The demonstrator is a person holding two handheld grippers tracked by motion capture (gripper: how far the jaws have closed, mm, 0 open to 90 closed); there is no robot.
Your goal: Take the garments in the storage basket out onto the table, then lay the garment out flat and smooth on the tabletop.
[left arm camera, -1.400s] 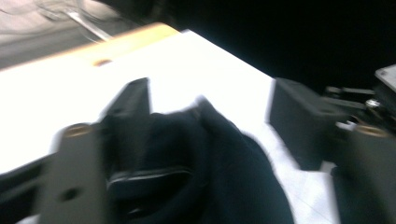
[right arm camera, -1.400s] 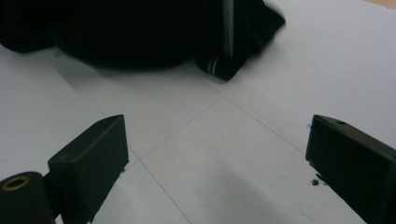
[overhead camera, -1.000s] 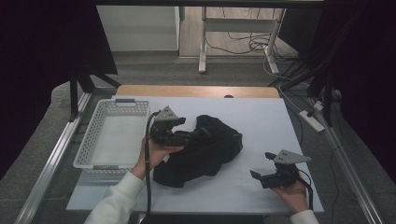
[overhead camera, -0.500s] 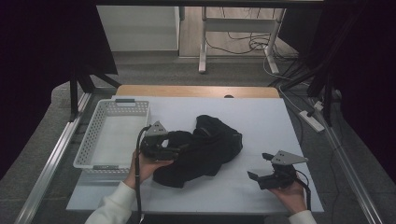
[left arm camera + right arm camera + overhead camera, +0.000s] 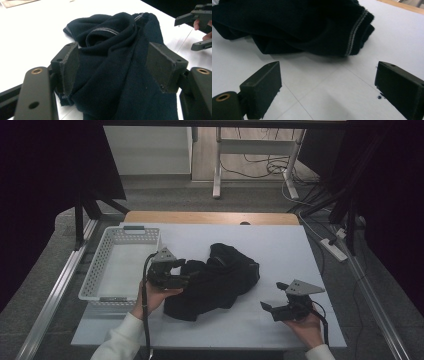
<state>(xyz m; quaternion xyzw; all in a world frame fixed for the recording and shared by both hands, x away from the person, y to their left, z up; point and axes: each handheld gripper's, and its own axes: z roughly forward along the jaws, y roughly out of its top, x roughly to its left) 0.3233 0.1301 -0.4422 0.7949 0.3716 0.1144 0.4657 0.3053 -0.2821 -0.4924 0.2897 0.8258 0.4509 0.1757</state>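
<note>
A dark navy knitted garment point(image 5: 220, 280) lies crumpled in the middle of the white table point(image 5: 280, 245). My left gripper point(image 5: 184, 273) is at the garment's left edge, held low and level. In the left gripper view its jaws stand wide around a thick fold of the garment point(image 5: 117, 75), with the left gripper point(image 5: 115, 66) open and the cloth filling the gap. My right gripper point(image 5: 272, 296) hovers open over bare table near the front right, a short way from the cloth. Ahead of the right gripper point(image 5: 329, 85) lies the garment's hem point(image 5: 307, 30) with its pale stitched stripe.
A white perforated basket point(image 5: 92, 275) stands at the table's left side, right beside my left hand. A bare wooden strip point(image 5: 210, 217) runs along the table's far edge. The right gripper point(image 5: 197, 27) appears at the upper right of the left gripper view.
My left gripper has sunk and drawn back toward the near left, ending at the garment's left edge. The right gripper has stayed put.
</note>
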